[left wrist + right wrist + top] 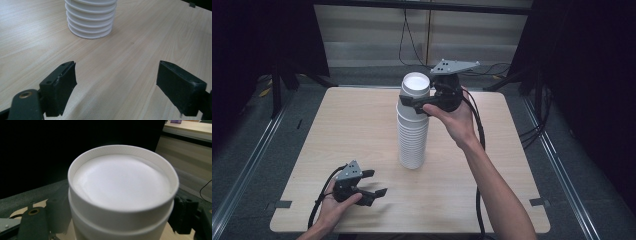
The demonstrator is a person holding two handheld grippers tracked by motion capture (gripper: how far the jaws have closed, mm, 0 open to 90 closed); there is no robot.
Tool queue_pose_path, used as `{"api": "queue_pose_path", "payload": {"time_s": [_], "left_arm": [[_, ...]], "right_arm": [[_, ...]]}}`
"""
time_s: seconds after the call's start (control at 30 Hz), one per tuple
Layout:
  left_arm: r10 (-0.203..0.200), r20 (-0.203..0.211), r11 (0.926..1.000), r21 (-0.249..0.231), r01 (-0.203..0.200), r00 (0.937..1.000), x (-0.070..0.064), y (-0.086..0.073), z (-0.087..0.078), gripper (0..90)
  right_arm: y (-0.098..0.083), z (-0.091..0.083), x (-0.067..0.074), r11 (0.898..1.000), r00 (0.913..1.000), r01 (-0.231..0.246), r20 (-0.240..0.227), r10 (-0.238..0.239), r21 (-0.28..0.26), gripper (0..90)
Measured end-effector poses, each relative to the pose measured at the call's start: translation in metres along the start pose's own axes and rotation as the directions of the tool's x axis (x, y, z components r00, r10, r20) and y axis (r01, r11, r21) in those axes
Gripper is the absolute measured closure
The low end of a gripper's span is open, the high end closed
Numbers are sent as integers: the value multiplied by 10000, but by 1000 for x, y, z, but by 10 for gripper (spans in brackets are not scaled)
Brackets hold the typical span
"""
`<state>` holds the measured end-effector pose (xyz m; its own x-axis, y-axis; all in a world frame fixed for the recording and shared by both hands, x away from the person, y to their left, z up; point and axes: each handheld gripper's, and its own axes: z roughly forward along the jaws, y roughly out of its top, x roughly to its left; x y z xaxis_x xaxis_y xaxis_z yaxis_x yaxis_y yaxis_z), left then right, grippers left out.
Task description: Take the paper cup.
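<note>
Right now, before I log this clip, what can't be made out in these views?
- Right gripper view: whether the right tongs actually press the top cup; the cup's own wall hides the pads.
- Left gripper view: the cup stack is cut off by the top edge.
- High view: how many cups are stacked; the rims are too small and blurred to count.

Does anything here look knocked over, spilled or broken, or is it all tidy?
Nothing stands out. The tall stack of white cups stands upright on the wooden table, with no spill or damage. The right gripper clasps the stack near its top; the left gripper rests low, fingers apart and empty.
</note>
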<state>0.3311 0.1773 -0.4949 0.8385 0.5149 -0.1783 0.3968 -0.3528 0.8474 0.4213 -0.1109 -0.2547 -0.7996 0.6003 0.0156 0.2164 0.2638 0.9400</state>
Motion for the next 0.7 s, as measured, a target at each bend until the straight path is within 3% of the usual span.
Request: {"api": "queue_pose_path", "payload": {"time_s": [0.7], "left_arm": [[16,-7,10000,-8,-16,10000,0,0,0,158]], "right_arm": [[5,-13,-2,9942,9992,-389,34,394,-1003,215]]}}
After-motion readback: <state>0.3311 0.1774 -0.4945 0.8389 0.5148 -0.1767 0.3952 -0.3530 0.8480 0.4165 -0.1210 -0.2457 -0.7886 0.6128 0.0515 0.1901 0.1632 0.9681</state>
